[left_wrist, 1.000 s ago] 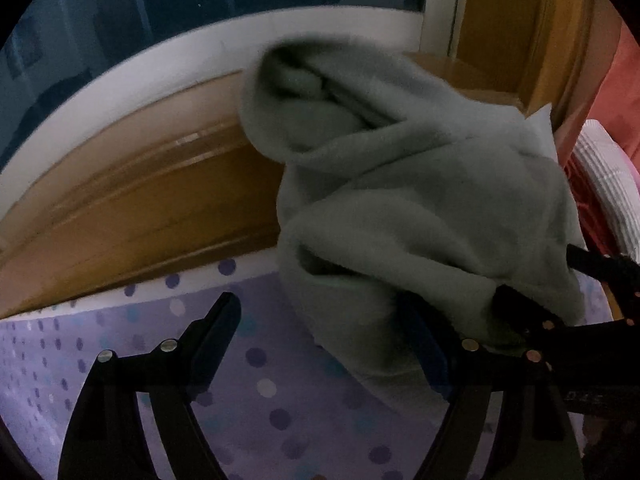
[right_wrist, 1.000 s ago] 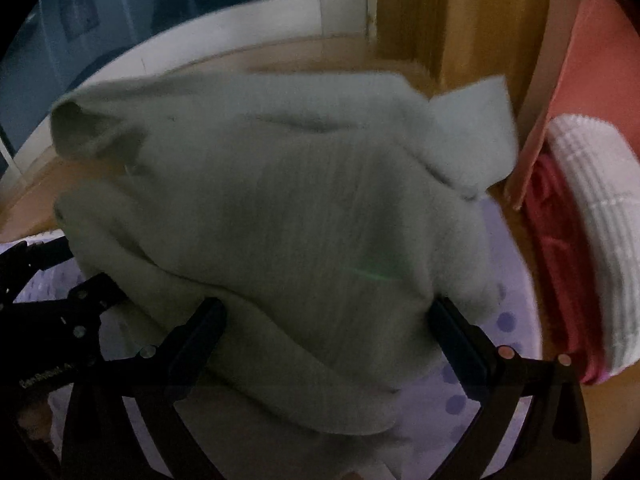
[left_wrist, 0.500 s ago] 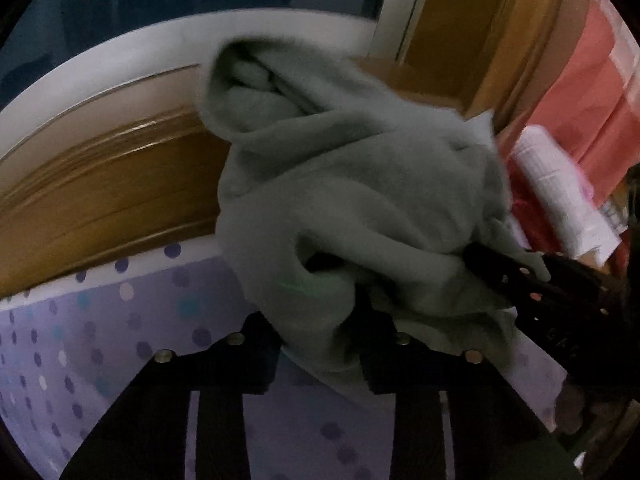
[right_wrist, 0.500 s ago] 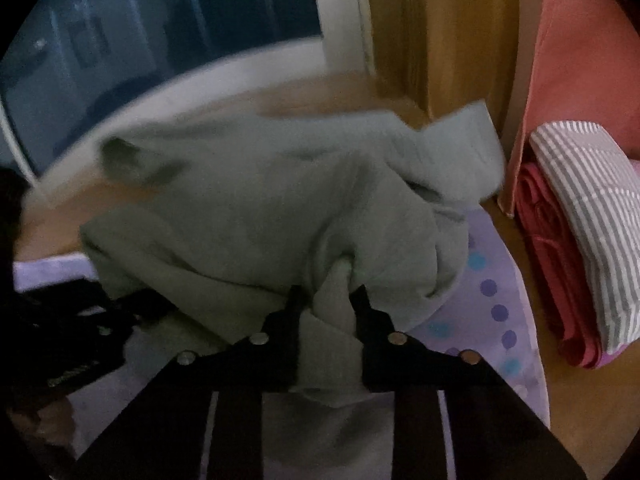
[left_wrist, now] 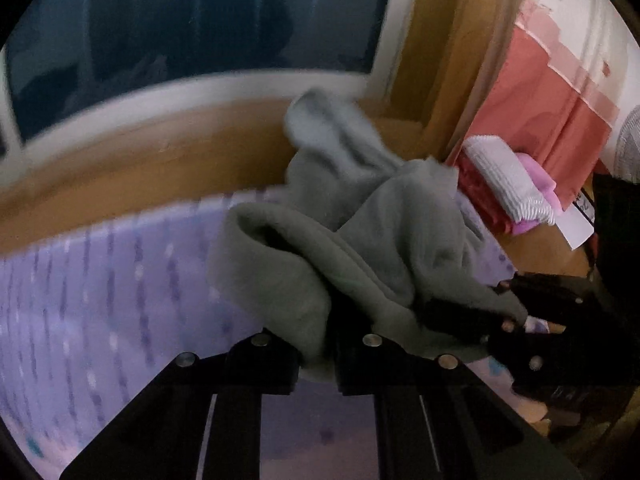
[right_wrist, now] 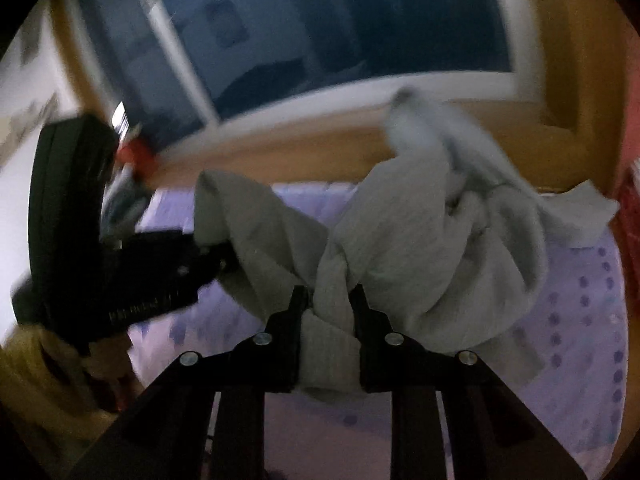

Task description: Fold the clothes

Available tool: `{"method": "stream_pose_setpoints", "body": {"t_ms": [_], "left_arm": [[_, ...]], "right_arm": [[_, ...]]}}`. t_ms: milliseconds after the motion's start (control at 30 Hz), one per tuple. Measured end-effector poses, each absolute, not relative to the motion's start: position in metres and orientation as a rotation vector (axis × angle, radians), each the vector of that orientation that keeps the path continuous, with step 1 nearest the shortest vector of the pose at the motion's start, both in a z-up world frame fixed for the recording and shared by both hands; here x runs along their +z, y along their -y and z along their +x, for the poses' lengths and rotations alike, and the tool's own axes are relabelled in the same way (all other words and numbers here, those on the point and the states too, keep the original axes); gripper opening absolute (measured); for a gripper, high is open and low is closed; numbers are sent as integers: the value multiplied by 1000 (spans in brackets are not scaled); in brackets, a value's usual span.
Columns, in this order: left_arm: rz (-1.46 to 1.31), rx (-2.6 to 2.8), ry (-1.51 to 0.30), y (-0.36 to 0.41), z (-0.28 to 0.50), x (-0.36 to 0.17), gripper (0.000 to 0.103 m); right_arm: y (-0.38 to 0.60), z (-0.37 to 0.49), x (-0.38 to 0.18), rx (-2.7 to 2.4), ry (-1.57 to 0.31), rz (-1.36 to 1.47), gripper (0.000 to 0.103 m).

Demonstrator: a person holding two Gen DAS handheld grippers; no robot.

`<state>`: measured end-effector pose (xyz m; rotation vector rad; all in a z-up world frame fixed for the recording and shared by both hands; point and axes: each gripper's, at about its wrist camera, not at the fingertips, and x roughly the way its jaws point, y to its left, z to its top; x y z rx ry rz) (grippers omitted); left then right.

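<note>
Two grippers, left gripper (left_wrist: 318,344) and right gripper (right_wrist: 328,320), each clamped one grey hoodie (right_wrist: 420,240), apparently, above one purple dotted sheet (left_wrist: 100,280).

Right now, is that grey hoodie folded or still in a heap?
Still a heap: the grey hoodie lies bunched and twisted on the dotted purple sheet, each tool pinching a wad.

Both wrist cameras look forward and slightly down, very near the grey hoodie (left_wrist: 360,248) (right_wrist: 420,232) (their shared part), towards the window (left_wrist: 192,20) (right_wrist: 340,20).
</note>
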<state>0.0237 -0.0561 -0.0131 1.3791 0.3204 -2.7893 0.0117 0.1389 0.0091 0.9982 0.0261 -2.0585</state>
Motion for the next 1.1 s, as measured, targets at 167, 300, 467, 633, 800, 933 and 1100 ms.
{"method": "stream_pose_setpoints", "body": {"t_ms": [167,300,467,633,800,933,1100], "left_arm": [[1524,-2748,-386,42,48,-16,15],[1582,-2795,-361,29,49,-2,25],[1570,-2815,-158,22,29,28,31],[1556,-2752,10,24,8,41,33],[1473,-2865,131,30,-9,63,34],[1488,-2950,257,35,-7,73,35],[1560,-2948,321,49,-7,57,40]], "right_arm": [[-141,23,-25,-1978,-171,1103,25],[-162,15,-36,-2023,-151,1196,31],[-224,19,-27,-2148,9,1163,59],[-246,12,-13,-2234,187,1141,60],[-240,-8,-8,-2375,351,1137,63],[-223,-46,-15,-2446,418,1205,63],[-206,-70,-26,-2442,504,1267,63]]}}
